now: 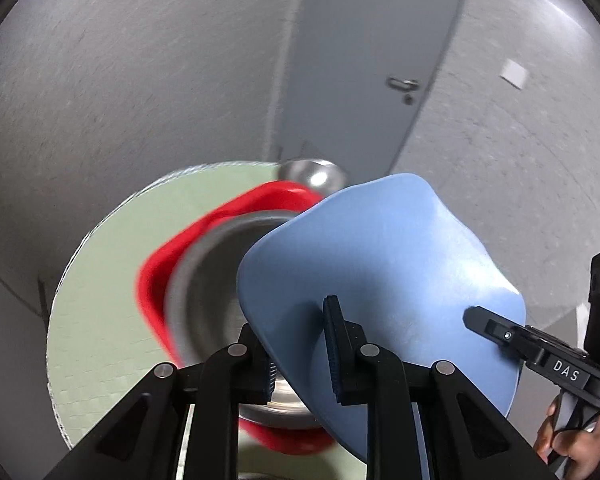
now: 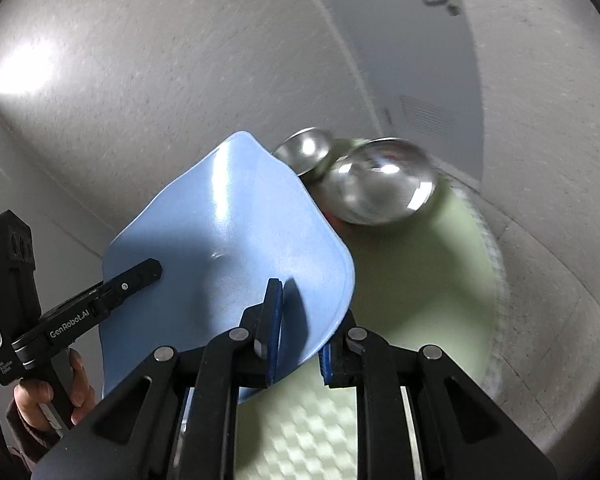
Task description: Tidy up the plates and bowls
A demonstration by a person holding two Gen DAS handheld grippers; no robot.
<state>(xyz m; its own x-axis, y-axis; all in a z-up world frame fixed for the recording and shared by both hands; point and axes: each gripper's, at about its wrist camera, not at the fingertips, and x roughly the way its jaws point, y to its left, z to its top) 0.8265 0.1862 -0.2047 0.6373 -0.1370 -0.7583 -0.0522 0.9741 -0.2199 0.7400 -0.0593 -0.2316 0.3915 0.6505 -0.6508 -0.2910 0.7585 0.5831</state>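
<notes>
A blue square plate [image 1: 384, 268] is held tilted in the air above a round green table [image 1: 112, 280]. My left gripper [image 1: 300, 356] is shut on its near edge. My right gripper [image 2: 300, 344] is shut on another edge of the same blue plate [image 2: 228, 236]; its finger shows in the left wrist view [image 1: 496, 328]. Below, a large steel bowl [image 1: 212, 292] sits in a red square plate [image 1: 160, 272]. A small steel bowl [image 1: 314, 176] stands behind. Both steel bowls show in the right wrist view, the large [image 2: 380, 184] and the small [image 2: 306, 152].
The green table [image 2: 420, 280] has a pale checkered edge. A grey floor surrounds it. A grey door [image 1: 364, 64] with a handle stands behind. The person's hand [image 2: 52, 400] holds the left gripper's handle.
</notes>
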